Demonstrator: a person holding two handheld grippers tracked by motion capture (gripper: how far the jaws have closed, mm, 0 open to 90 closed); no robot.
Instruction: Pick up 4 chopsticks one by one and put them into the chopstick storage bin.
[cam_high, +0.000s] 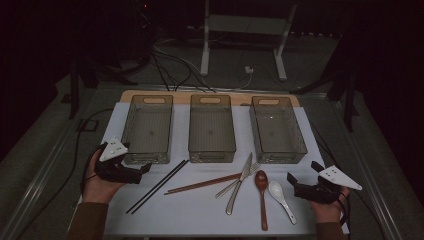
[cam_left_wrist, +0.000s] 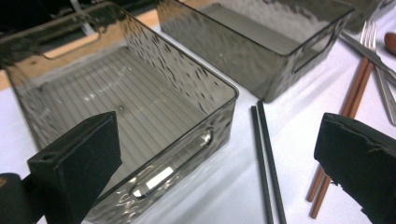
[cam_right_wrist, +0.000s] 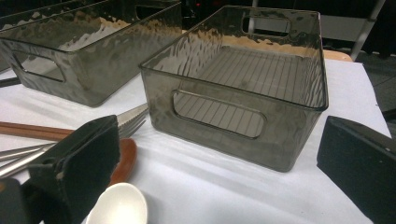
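Observation:
Three smoky clear bins stand in a row on the white cloth: left (cam_high: 147, 127), middle (cam_high: 211, 127), right (cam_high: 276, 129); all are empty. In front lie black chopsticks (cam_high: 157, 186), brown chopsticks (cam_high: 202, 184), a knife (cam_high: 241, 180) crossing a fork (cam_high: 226, 189), a wooden spoon (cam_high: 261, 192) and a white spoon (cam_high: 281, 199). My left gripper (cam_high: 144, 169) is open by the left bin's (cam_left_wrist: 140, 107) near corner, with the black chopsticks (cam_left_wrist: 264, 154) just ahead of it. My right gripper (cam_high: 292, 184) is open beside the white spoon (cam_right_wrist: 119, 205), facing the right bin (cam_right_wrist: 243, 88).
The cloth covers a wooden board (cam_high: 210, 93) on a grey table. Cables and a white stand (cam_high: 205, 45) lie beyond the far edge. Bare cloth stretches along the front edge (cam_high: 200, 215) under the cutlery.

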